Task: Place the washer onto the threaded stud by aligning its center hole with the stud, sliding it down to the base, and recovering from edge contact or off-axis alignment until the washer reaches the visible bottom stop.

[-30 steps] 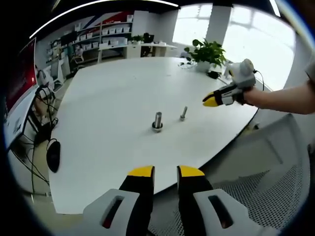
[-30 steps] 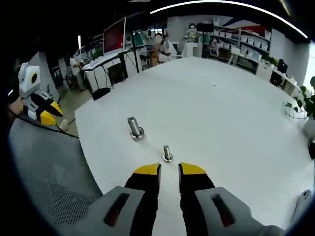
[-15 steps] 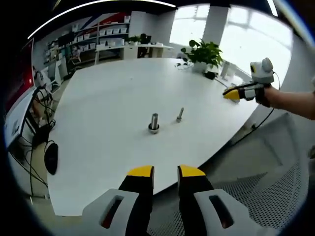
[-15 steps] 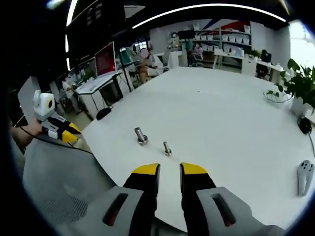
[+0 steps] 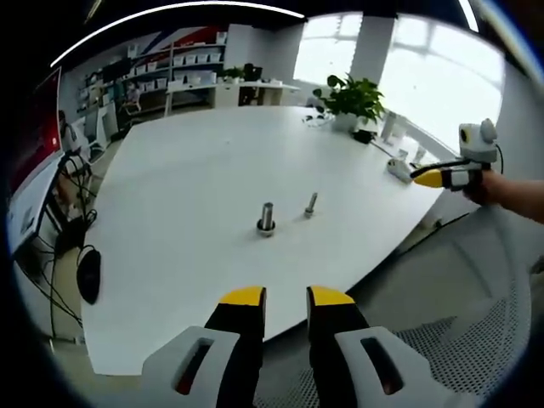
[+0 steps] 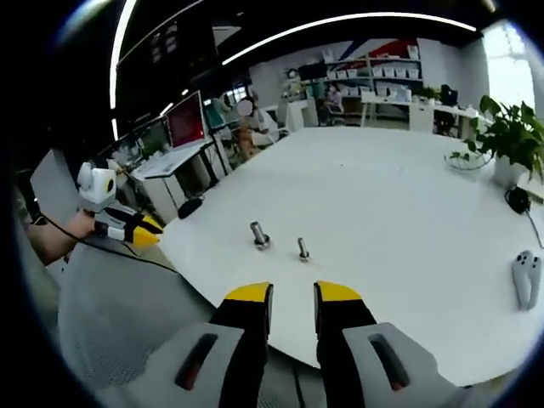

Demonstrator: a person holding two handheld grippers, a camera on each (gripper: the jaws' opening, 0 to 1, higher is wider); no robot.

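A smooth, matte white table [image 5: 187, 178] with a rounded edge is carrying two small upright metal pieces near that edge: a thicker grey threaded stud [image 5: 266, 218] with a washer-like ring [image 5: 266, 229] sitting around its base, and just beside it a thinner bolt [image 5: 311, 204]. In the right gripper view the stud [image 6: 258, 235] and the bolt [image 6: 303, 249] are standing side by side, apart from each other. The left gripper [image 5: 286, 297], yellow-tipped on grey plastic, is hovering off the table edge with its jaws slightly apart and gripping nothing. The right gripper [image 6: 293, 294] is likewise showing a narrow gap and touching nothing. A leafy potted plant [image 5: 350, 96] is sitting at the table's far side.
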